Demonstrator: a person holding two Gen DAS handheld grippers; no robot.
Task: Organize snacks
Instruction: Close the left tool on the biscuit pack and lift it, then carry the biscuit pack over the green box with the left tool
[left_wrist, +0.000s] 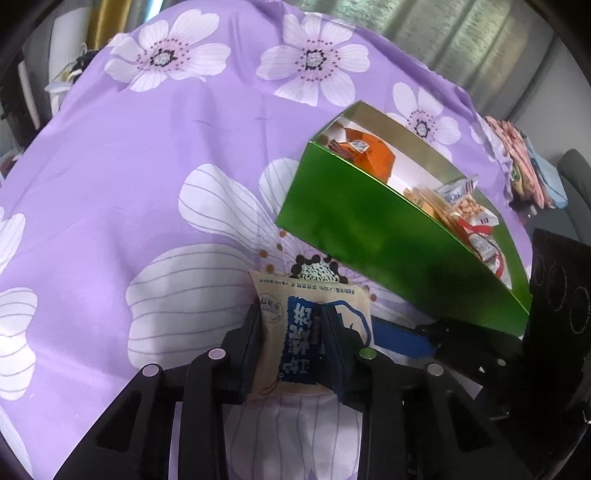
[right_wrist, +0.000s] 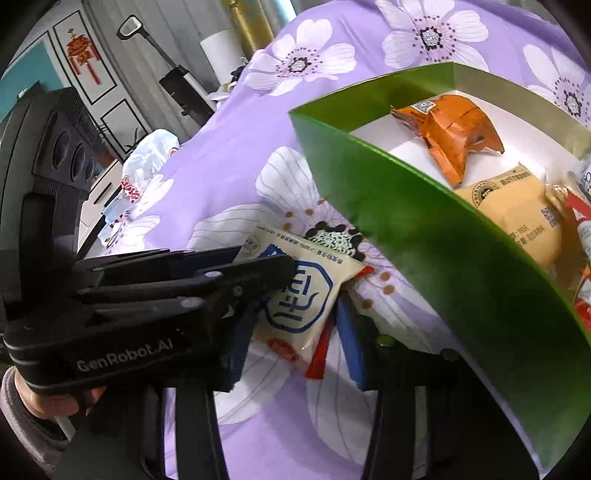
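A big purple cloth with white flowers (left_wrist: 147, 184) covers the table. On its right side sits a shiny green cardboard box (left_wrist: 369, 229) with snacks inside. Near the box lies a small cream snack packet with blue writing (left_wrist: 295, 325). The left gripper (left_wrist: 291, 328) squeezes it from both sides. The right gripper (right_wrist: 295, 321) stands partly open around the same packet, pads not pressing.

Cream snack packet (right_wrist: 295, 291) beside green box (right_wrist: 424, 229)
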